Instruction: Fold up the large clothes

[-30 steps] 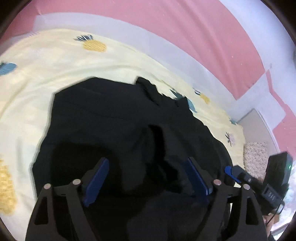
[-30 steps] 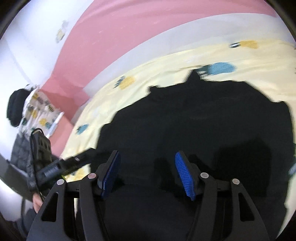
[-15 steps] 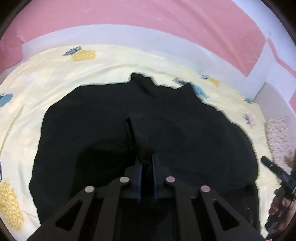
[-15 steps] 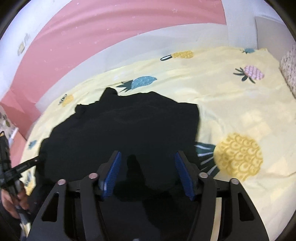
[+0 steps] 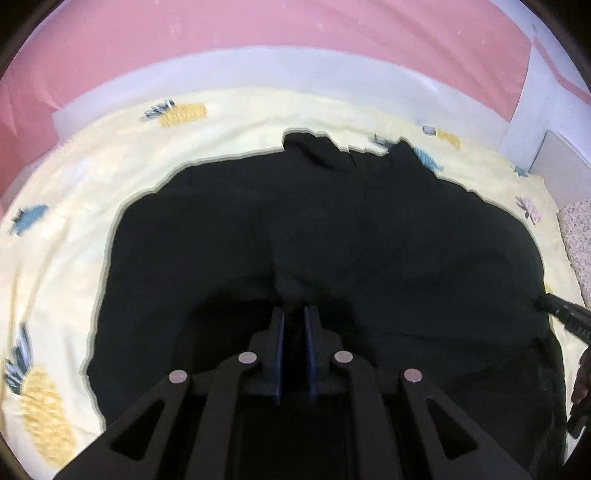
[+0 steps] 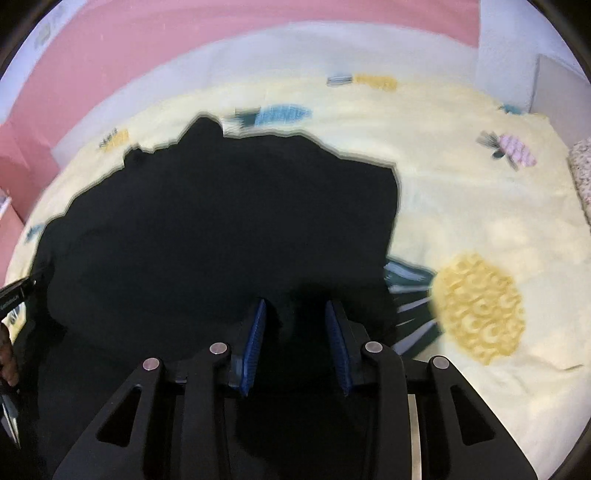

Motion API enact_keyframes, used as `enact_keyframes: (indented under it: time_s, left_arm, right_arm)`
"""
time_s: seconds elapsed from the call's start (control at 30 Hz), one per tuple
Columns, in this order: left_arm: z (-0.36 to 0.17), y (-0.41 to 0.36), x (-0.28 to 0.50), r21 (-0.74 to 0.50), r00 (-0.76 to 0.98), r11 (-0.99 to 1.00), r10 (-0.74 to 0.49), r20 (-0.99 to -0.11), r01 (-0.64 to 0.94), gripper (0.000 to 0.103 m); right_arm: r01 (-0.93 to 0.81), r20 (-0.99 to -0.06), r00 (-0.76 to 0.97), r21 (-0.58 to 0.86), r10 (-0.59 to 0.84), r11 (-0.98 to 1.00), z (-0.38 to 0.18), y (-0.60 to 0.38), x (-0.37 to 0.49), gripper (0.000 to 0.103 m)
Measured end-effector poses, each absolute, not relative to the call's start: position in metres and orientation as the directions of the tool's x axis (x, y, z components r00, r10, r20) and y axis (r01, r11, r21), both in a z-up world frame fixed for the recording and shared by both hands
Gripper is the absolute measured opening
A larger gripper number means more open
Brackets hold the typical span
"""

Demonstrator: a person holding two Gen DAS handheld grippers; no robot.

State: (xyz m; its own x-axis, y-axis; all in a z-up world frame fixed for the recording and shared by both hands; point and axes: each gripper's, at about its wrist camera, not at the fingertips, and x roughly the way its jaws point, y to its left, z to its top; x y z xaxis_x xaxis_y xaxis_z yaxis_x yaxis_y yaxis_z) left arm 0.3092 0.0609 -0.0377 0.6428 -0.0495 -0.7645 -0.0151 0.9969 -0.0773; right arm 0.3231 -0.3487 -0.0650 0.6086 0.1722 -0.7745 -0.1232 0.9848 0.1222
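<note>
A large black garment [image 5: 332,229] lies spread on a yellow pineapple-print bedsheet [image 5: 74,221]. My left gripper [image 5: 294,310] points down at its near edge with a raised fold of the black cloth pinched between the blue pads; its jaws are opening slightly. In the right wrist view the garment [image 6: 221,221] fills the left and middle. My right gripper [image 6: 295,304] sits over the near right part, its jaws closing with black cloth between the blue pads and a gap still showing. The cloth's right edge lies beside a big printed pineapple [image 6: 480,306].
The bedsheet [image 6: 480,206] is bare to the right of the garment. A white ledge [image 5: 295,70] and a pink wall [image 5: 258,26] run behind the bed. A speckled cushion [image 5: 578,240] lies at the far right. A person's hand [image 6: 7,354] shows at the left edge.
The left jaws went from wide open to pinched on a fold of the garment. The right gripper swung right and down toward the garment's right edge, and its jaws narrowed.
</note>
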Motion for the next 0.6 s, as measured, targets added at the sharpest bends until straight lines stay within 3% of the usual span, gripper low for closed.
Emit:
enact_keyframes:
  time_s: [0.17, 0.3, 0.5, 0.6]
  left_arm:
    - [0.001, 0.080, 0.299, -0.110, 0.701, 0.991, -0.023, -0.713, -0.080, 0.013]
    - [0.012, 0.040, 0.325, -0.098, 0.732, 0.995, -0.075, -0.678, 0.011, 0.013]
    - [-0.050, 0.004, 0.384, 0.023, 0.655, 1.000, 0.004, -0.755, 0.020, 0.014]
    - [-0.077, 0.010, 0.389, 0.077, 0.659, 0.997, 0.051, -0.750, 0.009, 0.010]
  right_arm:
    - [-0.112, -0.729, 0.658, 0.153, 0.189, 0.982, -0.046, -0.368, 0.328, 0.035]
    - [-0.100, -0.733, 0.656, 0.151, 0.179, 0.983, -0.047, -0.364, 0.353, 0.035]
    - [-0.095, -0.769, 0.622, 0.111, 0.146, 0.989, -0.070, -0.349, 0.393, 0.035]
    - [-0.101, -0.797, 0.583, 0.117, 0.154, 0.988, -0.092, -0.345, 0.403, 0.035]
